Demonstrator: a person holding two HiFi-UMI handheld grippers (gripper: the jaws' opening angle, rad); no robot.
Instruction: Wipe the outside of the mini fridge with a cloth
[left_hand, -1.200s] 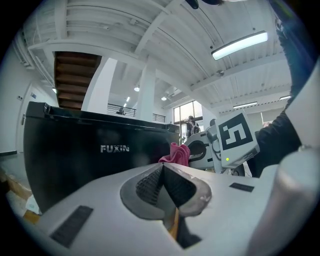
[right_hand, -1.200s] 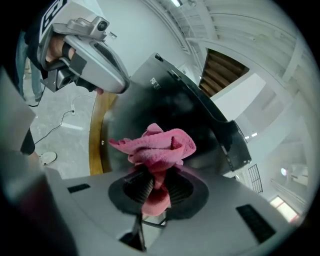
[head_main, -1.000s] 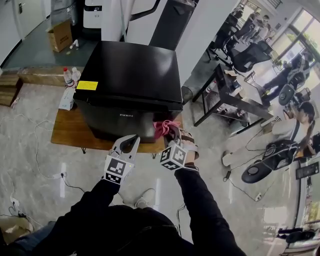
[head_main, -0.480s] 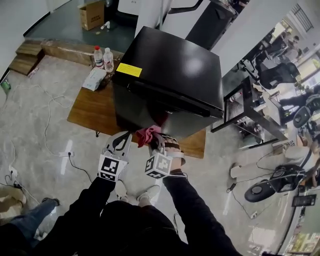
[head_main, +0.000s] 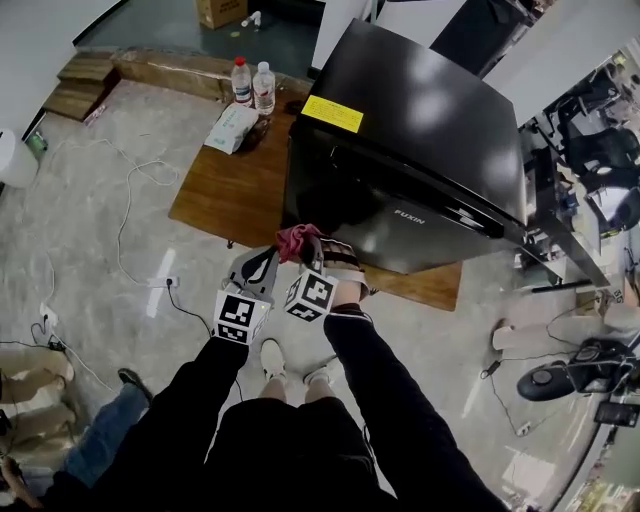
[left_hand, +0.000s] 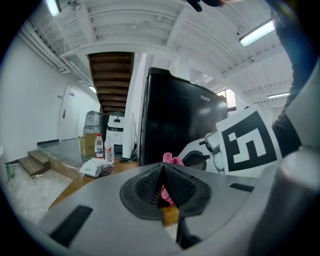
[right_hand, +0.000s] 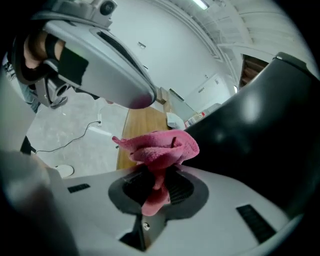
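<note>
Pink cloth (right_hand: 157, 147), clamped in right gripper (head_main: 318, 250) jaws, sat at a corner of the mini fridge (head_main: 420, 110); left gripper (head_main: 262, 268) jaws were together, empty. Firm overlapping strokes seemed wise.

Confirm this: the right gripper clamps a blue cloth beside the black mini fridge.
Not blue: the cloth is pink, as the right gripper view shows. The right gripper does clamp it beside the black mini fridge.
</note>
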